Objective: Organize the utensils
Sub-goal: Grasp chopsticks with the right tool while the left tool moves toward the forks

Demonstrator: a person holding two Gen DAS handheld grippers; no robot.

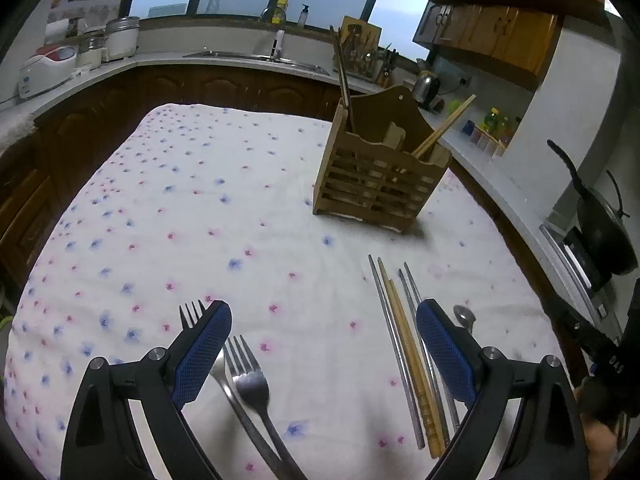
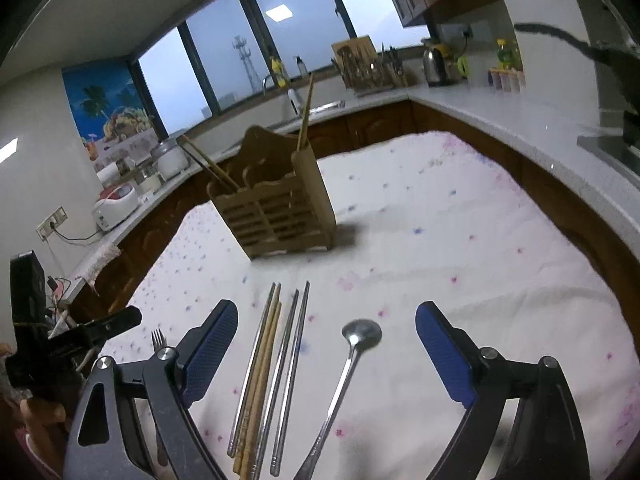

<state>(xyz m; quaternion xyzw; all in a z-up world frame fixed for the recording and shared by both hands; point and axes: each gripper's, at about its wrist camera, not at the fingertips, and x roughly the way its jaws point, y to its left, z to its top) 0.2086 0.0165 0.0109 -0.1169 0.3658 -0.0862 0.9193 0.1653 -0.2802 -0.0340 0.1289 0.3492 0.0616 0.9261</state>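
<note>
White cloth with small pink and blue flower prints [image 1: 208, 184] covers the bench. Slatted wooden utensil caddy with a tall shaped back [image 1: 380, 184] stands upright toward the far side of the cloth; two wooden chopsticks lean out of one end compartment [image 1: 444, 126], darker sticks rise from the other end [image 1: 344, 80].

Left gripper, black frame with blue textured pads [image 1: 324, 344], jaws spread wide, nothing between the pads. Under it lie two steel forks: one with tines showing just past the left pad [image 1: 192, 314], one between the jaws [image 1: 248, 380], handles crossing toward the near edge. Whether the pads touch the forks cannot be told.

Right gripper, same build [image 2: 326, 344], jaws likewise wide apart, holding nothing. Between its fingers on the cloth: a bundle of loose chopsticks, steel ones with a pale wooden pair among them [image 2: 268, 368], lying side by side and pointing toward the caddy; just right of them a steel spoon [image 2: 352, 352], bowl toward the caddy, handle running to the near edge.

Loose utensils all lie well apart from the caddy. Left gripper's black body shows at the left margin of the right wrist view.
</note>
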